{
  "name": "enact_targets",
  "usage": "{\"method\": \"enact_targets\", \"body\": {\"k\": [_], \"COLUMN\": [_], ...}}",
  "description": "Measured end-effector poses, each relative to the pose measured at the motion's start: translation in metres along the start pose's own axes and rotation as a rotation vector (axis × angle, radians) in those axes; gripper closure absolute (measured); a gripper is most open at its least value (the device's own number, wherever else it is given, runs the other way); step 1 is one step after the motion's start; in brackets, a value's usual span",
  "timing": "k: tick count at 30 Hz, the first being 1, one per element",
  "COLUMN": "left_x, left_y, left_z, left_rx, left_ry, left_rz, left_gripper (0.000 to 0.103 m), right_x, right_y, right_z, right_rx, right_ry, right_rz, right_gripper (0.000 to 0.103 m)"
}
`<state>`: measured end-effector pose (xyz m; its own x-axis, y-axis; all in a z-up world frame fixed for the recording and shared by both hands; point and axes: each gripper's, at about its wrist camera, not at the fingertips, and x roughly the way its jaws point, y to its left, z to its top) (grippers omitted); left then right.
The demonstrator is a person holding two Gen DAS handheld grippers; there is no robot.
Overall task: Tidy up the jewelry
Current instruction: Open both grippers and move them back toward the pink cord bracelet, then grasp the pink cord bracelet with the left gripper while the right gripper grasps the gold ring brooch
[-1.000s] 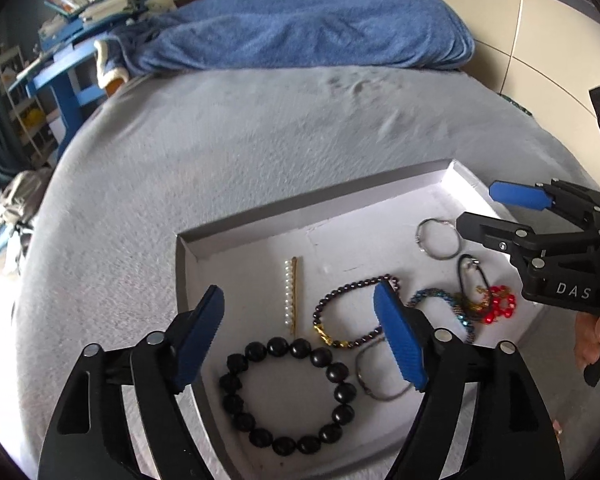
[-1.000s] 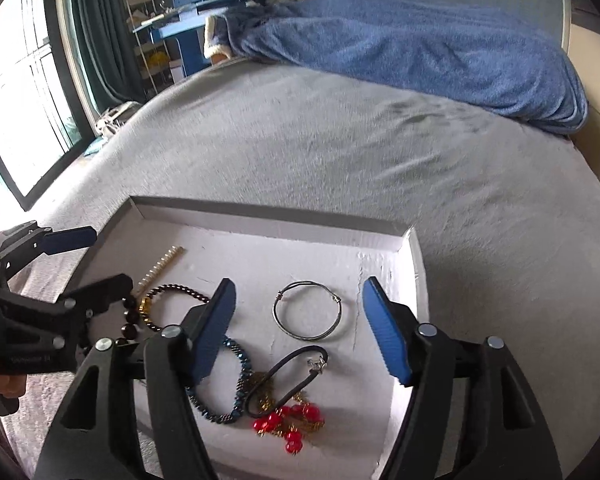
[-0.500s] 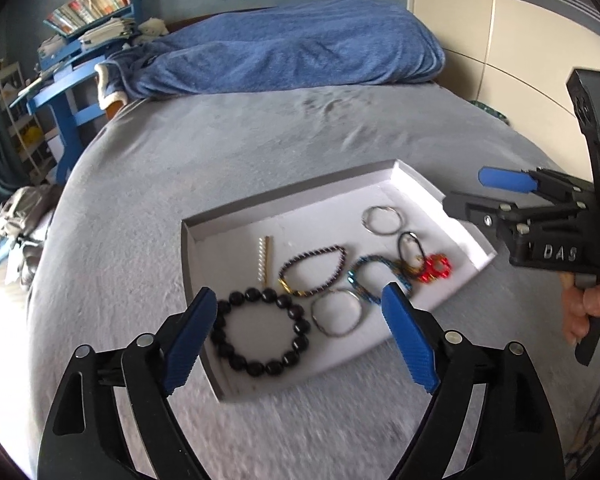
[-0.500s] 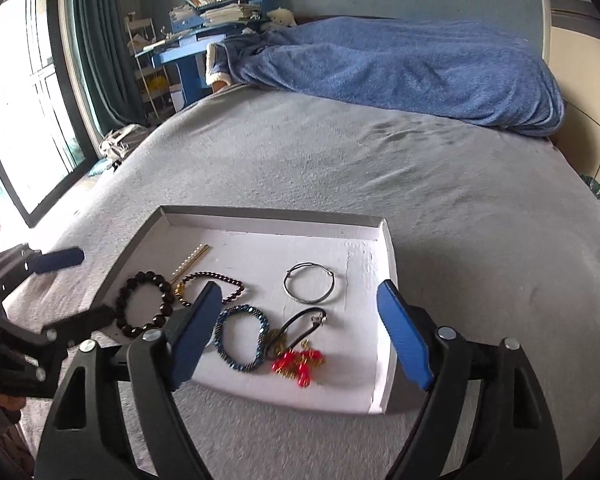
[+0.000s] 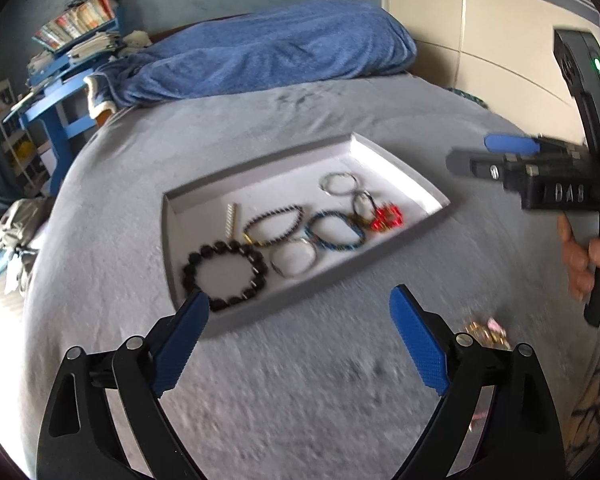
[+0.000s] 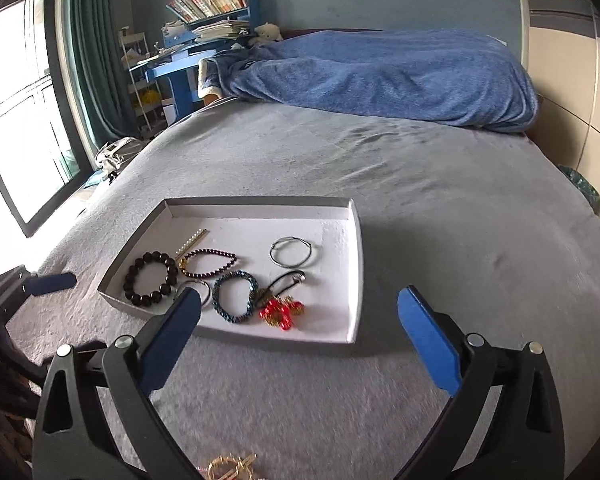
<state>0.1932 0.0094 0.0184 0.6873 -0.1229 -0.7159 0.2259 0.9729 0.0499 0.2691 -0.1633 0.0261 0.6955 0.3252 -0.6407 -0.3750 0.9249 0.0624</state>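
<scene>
A white tray (image 5: 380, 164) lies on the grey bed; it also shows in the right wrist view (image 6: 340, 328). In it lie a black bead bracelet (image 5: 224, 274), a pearl bar (image 5: 231, 220), a dark bead bracelet (image 5: 274, 226), a blue bracelet (image 5: 334, 229), two metal rings and a red bead charm (image 5: 386, 218). A gold piece (image 5: 485, 335) lies loose on the bed near the front; it also shows in the right wrist view (image 6: 230, 467). My left gripper (image 5: 300, 344) is open and empty, back from the tray. My right gripper (image 6: 300, 340) is open and empty, also back from it.
A blue blanket (image 6: 380, 76) is heaped at the bed's far end. A blue desk with books (image 6: 204, 20) stands beyond it. A window and curtain (image 6: 28, 100) are at the left. A cream wall (image 5: 480, 32) is at the right.
Both grippers have pulled back and up from the tray, which now looks smaller and farther. The loose gold piece has come into view near the front. Both stay open.
</scene>
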Motion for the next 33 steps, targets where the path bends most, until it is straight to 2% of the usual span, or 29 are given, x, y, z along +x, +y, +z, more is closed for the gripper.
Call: {"method": "enact_targets", "body": {"k": [6,12,21,23,25,27,29,31,33], "left_x": [-0.001,0.001,0.015,0.017,0.024,0.024,0.021,0.018,0.018], "left_y": [-0.036,-0.067,-0.087,-0.087,-0.085,-0.081,-0.080,-0.077,-0.071], "left_z": [-0.028,-0.053,-0.068,-0.070,-0.076,-0.078,-0.078,-0.078,-0.078], "left_rx": [0.100,0.170,0.200,0.195,0.180,0.172,0.181,0.188,0.173], "left_ry": [0.043,0.086,0.134,0.150,0.186,0.173,0.159,0.145,0.145], "left_rz": [-0.089,-0.171,-0.191,-0.207,-0.209,-0.197,-0.197,-0.179,-0.167], "left_gripper": [0.012,0.012,0.013,0.021,0.045,0.059,0.081,0.092,0.092], "right_x": [-0.016,-0.019,-0.016,-0.015,-0.013,-0.011,-0.010,-0.009,-0.009], "right_y": [-0.008,-0.016,-0.024,-0.023,-0.020,-0.017,-0.014,-0.010,-0.007], "right_z": [-0.021,-0.048,-0.070,-0.074,-0.077,-0.081,-0.086,-0.091,-0.094], "right_rx": [0.022,0.023,0.035,0.033,0.032,0.020,0.010,-0.001,-0.009], "right_ry": [0.001,0.038,0.079,0.084,0.094,0.103,0.115,0.126,0.130], "right_rz": [-0.010,-0.023,-0.027,-0.022,-0.014,-0.010,-0.004,0.004,0.012], "right_gripper": [0.006,0.006,0.006,0.006,0.006,0.006,0.006,0.006,0.006]}}
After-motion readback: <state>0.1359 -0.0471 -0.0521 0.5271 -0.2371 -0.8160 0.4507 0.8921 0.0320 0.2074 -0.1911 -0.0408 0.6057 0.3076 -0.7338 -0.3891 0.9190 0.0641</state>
